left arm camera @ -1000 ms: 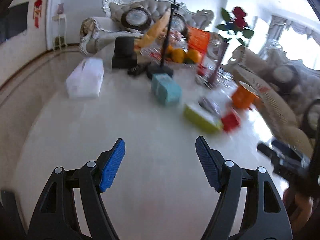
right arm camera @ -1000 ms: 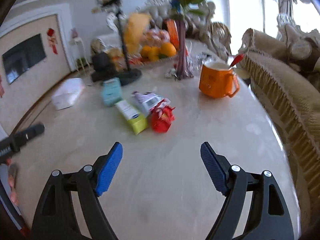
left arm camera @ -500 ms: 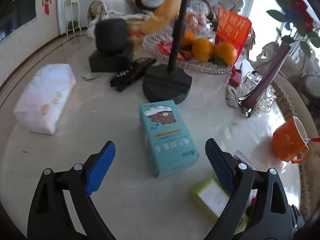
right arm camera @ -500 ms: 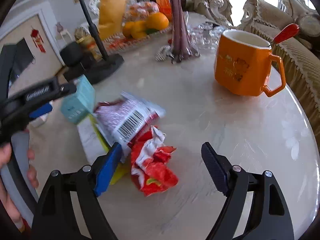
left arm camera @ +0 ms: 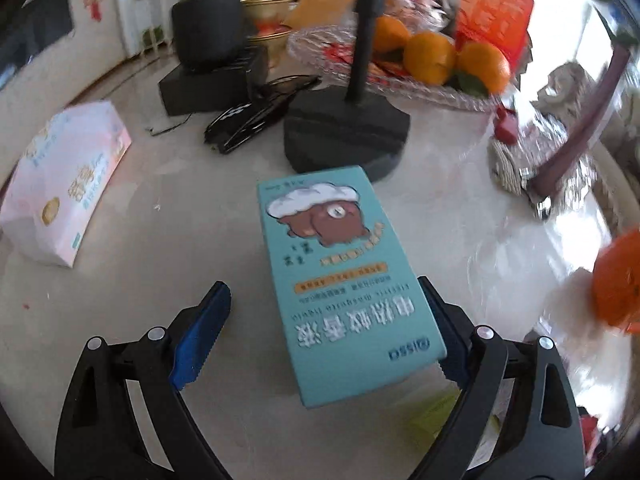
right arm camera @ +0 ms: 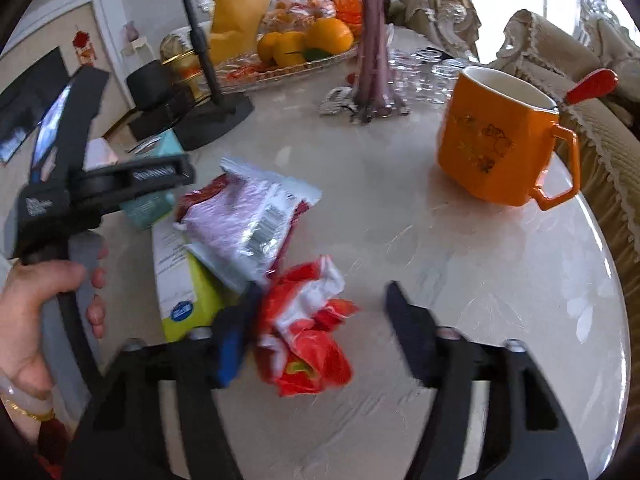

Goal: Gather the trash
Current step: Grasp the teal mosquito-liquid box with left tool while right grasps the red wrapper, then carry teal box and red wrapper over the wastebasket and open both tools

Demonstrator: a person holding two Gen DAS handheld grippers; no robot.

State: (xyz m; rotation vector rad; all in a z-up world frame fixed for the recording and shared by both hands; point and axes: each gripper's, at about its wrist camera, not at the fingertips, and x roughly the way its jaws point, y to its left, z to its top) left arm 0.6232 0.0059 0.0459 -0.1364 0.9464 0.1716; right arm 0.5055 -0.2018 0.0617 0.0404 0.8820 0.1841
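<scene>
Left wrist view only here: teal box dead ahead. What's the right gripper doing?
Observer: The right gripper straddles a crumpled red wrapper. Its jaws have just been closing; the wrapper is not pinched yet.
Operator: Other trash beside it?
Observer: A silvery snack bag lies on a yellow-green box, next to the wrapper.
Operator: Orange mug's cut off at my edge. Anything in it?
Observer: The orange mug stands upright with a red-handled spoon sticking out.
</scene>
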